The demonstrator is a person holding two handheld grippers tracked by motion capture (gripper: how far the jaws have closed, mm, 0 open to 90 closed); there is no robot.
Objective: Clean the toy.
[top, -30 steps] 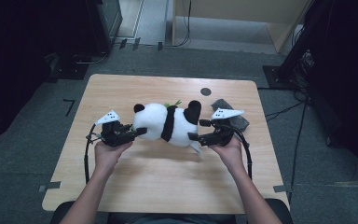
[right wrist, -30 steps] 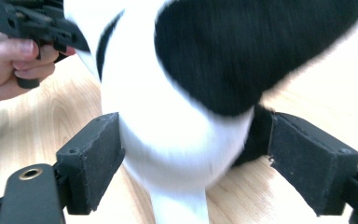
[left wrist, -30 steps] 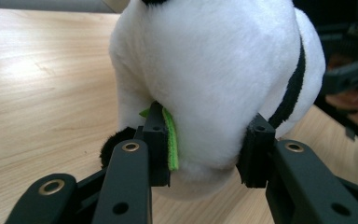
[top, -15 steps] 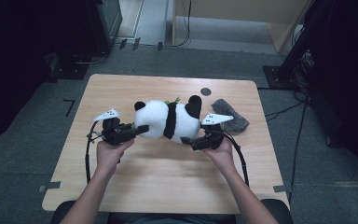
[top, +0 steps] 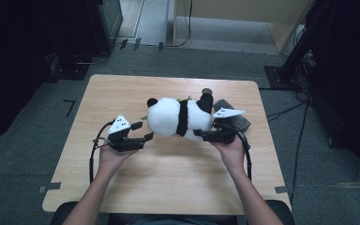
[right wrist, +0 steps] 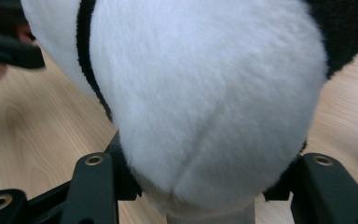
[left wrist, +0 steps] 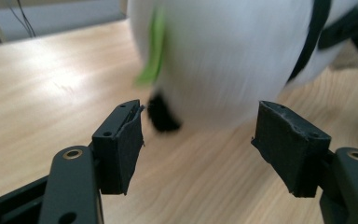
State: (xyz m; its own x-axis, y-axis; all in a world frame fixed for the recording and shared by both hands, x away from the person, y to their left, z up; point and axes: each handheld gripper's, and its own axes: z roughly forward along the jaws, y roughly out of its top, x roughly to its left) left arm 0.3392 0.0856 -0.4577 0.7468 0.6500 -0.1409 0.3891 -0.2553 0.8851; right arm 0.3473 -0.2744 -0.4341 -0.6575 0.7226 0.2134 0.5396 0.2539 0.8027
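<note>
A stuffed panda (top: 178, 117) is seen lying on its side across the middle of a wooden bench (top: 168, 183), its head toward the left gripper (top: 143, 138) and its rear toward the right gripper (top: 201, 135). A black band is wrapped around the white body, and a small green leaf (left wrist: 154, 51) is attached near the head.

In the high view the left gripper is held in the person's left hand (top: 110, 157), just beside the panda's head. Its jaws have just been opening. In the left gripper view they are shown set apart, with bare wood between them and the blurred white head beyond the pads, not touched by either one.

The right gripper is held in the person's right hand (top: 229, 150) at the panda's rear end. Its jaws have just been closing. In the right gripper view the white plush is bulged between the two black jaws and is pressed on from both sides, so the toy is clamped at that end.

A dark grey cloth (top: 236, 119) is laid on the bench behind the right gripper, near the panda's black leg. A small dark round mark (top: 207, 90) is seen on the wood farther back.
</note>
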